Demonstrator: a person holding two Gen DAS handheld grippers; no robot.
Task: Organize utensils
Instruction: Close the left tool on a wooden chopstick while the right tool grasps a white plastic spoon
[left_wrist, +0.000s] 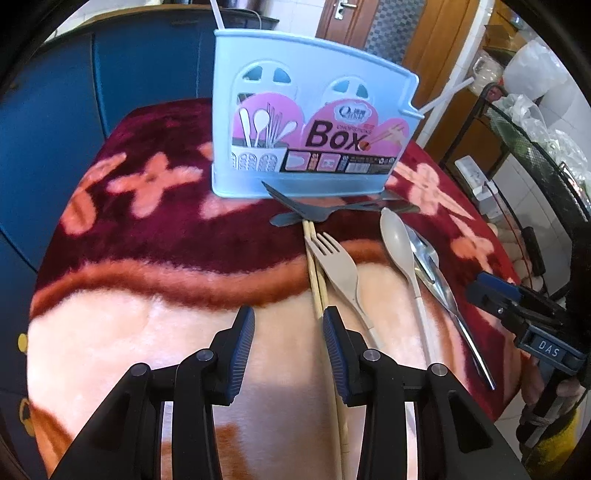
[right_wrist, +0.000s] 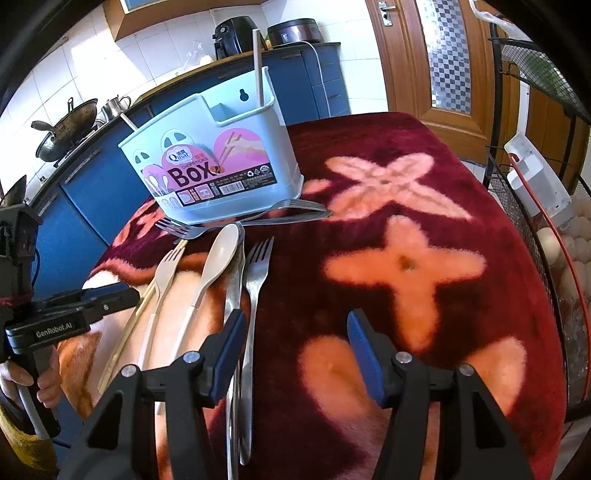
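A light-blue utensil box (left_wrist: 306, 129) stands at the far side of the table, also in the right wrist view (right_wrist: 210, 173); white sticks poke out of it. In front of it lie wooden chopsticks (left_wrist: 319, 280), a beige fork (left_wrist: 338, 266), a beige spoon (left_wrist: 400, 243), a metal spoon (left_wrist: 436, 273) and metal forks (left_wrist: 295, 208). My left gripper (left_wrist: 289, 328) is open and empty, just left of the chopsticks. My right gripper (right_wrist: 295, 339) is open and empty, over a metal fork (right_wrist: 255, 280) at its left finger. The beige spoon (right_wrist: 218, 258) and beige fork (right_wrist: 162, 273) lie left of it.
A red and pink floral blanket (right_wrist: 406, 258) covers the table. Blue cabinets (left_wrist: 55, 110) stand behind, with a wok (right_wrist: 66, 129) on the counter. A black wire rack (right_wrist: 535, 184) with eggs stands at the right edge. A wooden door (right_wrist: 443, 55) is behind.
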